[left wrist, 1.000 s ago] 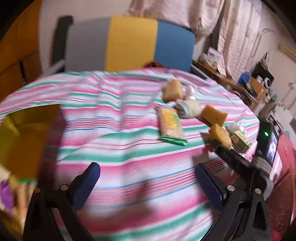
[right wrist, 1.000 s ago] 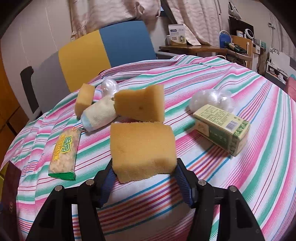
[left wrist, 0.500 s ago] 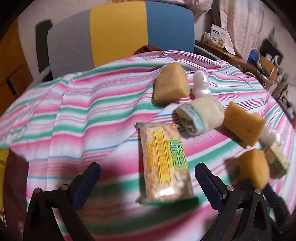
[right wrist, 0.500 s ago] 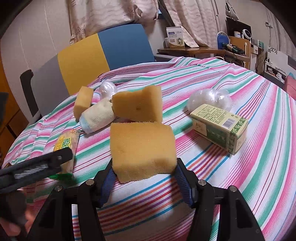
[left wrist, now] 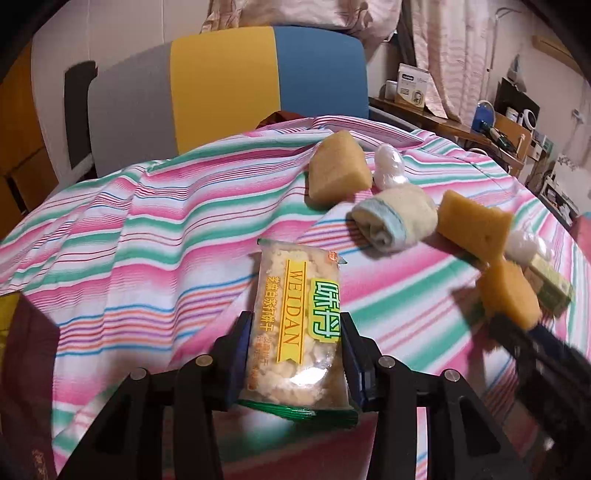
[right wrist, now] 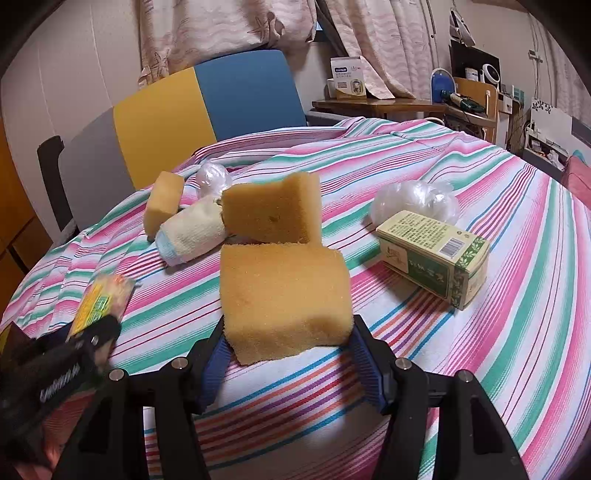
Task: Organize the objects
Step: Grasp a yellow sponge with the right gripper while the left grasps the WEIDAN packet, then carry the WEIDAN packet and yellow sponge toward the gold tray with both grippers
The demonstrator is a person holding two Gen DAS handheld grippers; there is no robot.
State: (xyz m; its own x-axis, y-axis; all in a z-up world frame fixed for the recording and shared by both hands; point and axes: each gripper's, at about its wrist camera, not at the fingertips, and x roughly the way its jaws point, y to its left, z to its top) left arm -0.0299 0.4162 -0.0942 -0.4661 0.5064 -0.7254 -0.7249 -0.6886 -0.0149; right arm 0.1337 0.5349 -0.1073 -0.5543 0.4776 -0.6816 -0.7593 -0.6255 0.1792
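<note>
While the left gripper [left wrist: 295, 354] is closing its jaws on the snack packet [left wrist: 295, 328], whose near end lies between the blue pads with both already against its sides, the packet rests flat on the striped tablecloth [left wrist: 147, 236] and looks not yet lifted. Just right of it lie a wedge-shaped sponge [left wrist: 338, 168], a small crumpled plastic ball [left wrist: 388, 166] and a rolled towel [left wrist: 395, 218], the towel touching a second sponge [right wrist: 273, 212] that leans behind the one in hand. Further right, the right gripper [right wrist: 288, 354] pinches a block sponge [right wrist: 284, 295] by its lower edge, holding it just above the cloth. Beyond that sit a larger plastic ball [right wrist: 413, 201] and a green tea box [right wrist: 432, 254], close together and untouched. By my judgement the sorting is at an early or middle stage: two items are gripped, at least five others are still scattered loose on the cloth, and no finished grouping shows; a dark container edge [left wrist: 26, 347] with a sliver of yellow at the far left of the left wrist view may be the destination, though I cannot tell. Behind the table stands a grey, yellow and blue chair back [left wrist: 221, 85], with pale curtains [right wrist: 229, 33] above and a cluttered wooden shelf [right wrist: 388, 105] at the right.
</note>
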